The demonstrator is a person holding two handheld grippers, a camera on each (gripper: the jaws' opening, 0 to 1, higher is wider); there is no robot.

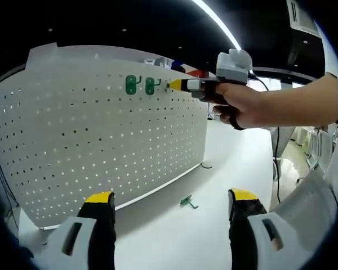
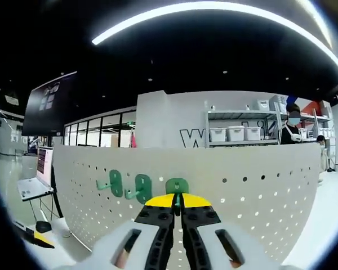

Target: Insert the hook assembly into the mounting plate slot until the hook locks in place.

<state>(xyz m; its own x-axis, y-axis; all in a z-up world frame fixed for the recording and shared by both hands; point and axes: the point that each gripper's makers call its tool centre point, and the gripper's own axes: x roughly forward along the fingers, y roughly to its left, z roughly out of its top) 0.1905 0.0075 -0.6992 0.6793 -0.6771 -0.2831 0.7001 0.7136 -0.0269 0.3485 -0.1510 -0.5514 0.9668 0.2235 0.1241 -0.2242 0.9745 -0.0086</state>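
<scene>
The right gripper [image 2: 177,203] has its jaws closed on the third green hook [image 2: 177,187] at the pegboard [image 2: 259,185]; push straight, no tilt. The left gripper [image 1: 169,205] waits wide open, holding nothing

The right gripper [image 2: 178,209] hides the lower part of the third hook [image 2: 177,186], and the pegboard [image 2: 259,185] covers everything below the far shelves [image 2: 236,132] behind it.

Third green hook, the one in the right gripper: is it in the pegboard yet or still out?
Cannot tell. The right gripper is shut on the third hook against the pegboard; the jaws hide whether it's seated.
</scene>
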